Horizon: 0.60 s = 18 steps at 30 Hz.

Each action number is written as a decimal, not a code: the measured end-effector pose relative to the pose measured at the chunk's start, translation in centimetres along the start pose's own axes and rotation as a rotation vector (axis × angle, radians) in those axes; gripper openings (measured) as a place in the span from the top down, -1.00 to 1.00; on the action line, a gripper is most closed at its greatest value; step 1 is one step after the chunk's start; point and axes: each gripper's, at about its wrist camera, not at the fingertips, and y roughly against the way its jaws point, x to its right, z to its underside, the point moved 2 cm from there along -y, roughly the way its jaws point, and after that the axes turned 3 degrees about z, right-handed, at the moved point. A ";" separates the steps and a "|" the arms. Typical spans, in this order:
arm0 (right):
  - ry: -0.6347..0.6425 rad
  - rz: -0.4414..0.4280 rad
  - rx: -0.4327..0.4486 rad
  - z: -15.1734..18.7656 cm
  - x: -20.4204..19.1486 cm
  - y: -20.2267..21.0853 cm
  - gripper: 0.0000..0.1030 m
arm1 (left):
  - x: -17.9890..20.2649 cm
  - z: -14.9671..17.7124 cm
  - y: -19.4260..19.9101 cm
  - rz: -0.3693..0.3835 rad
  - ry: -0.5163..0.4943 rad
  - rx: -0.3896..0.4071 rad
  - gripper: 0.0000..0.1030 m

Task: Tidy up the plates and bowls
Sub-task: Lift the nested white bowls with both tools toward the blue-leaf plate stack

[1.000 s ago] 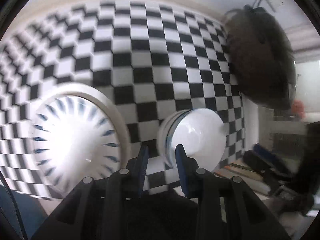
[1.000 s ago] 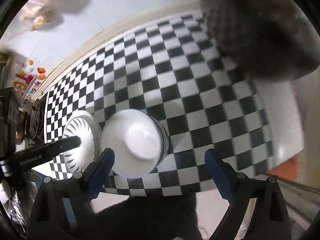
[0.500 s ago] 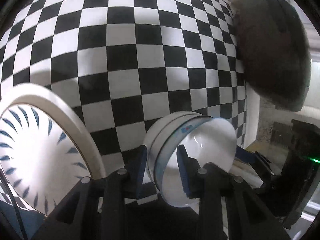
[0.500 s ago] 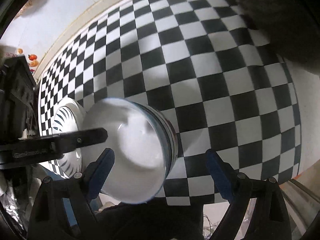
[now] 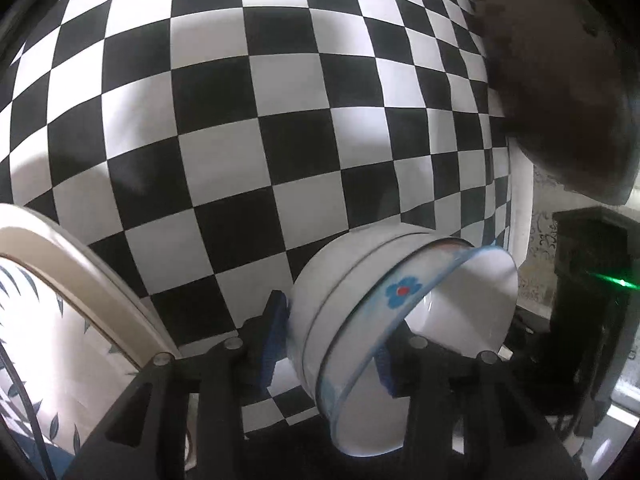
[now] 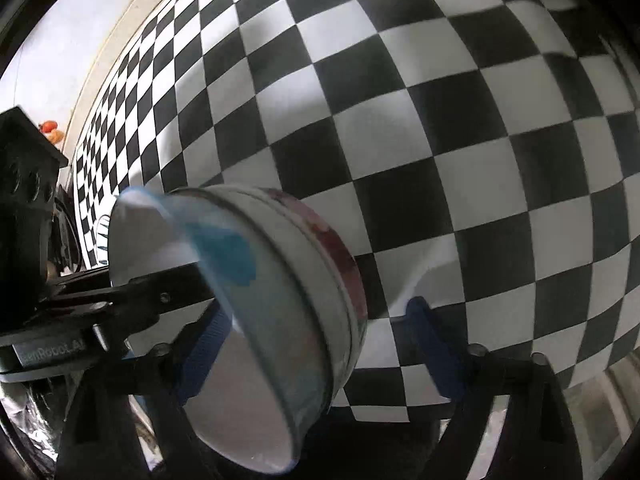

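Observation:
A stack of white bowls [image 5: 352,304] stands on the black-and-white checkered cloth; the top bowl has a blue rim and a blue flower. My left gripper [image 5: 328,340] straddles the stack's near rim, one blue pad outside, one inside, touching it. In the right wrist view the same bowl stack [image 6: 280,304] fills the lower left, and my right gripper [image 6: 316,344] is wide open around it, pads apart from its walls. A white plate with blue leaf marks [image 5: 52,320] lies at the left, beside the bowls.
A dark round object [image 5: 560,80] sits at the cloth's far right. The checkered cloth [image 6: 440,120] stretches away beyond the bowls. The table's edge runs just past the bowls on the right [image 5: 520,200].
Both grippers have moved down and closer to the bowl stack. The left gripper's pads now sit on either side of the stack's rim. The right gripper now frames the stack.

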 end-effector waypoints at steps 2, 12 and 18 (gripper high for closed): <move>-0.013 -0.029 0.000 -0.1 -0.1 -0.1 -0.41 | -0.3 -0.1 0.1 0.026 0.010 0.004 0.29; -0.045 -0.077 0.018 -0.1 -0.3 -0.1 -0.21 | -0.5 0.3 0.5 0.044 0.041 0.023 0.32; -0.045 -0.095 0.005 0.0 -0.2 0.2 -0.11 | -0.5 0.5 1.1 0.013 0.042 0.035 0.32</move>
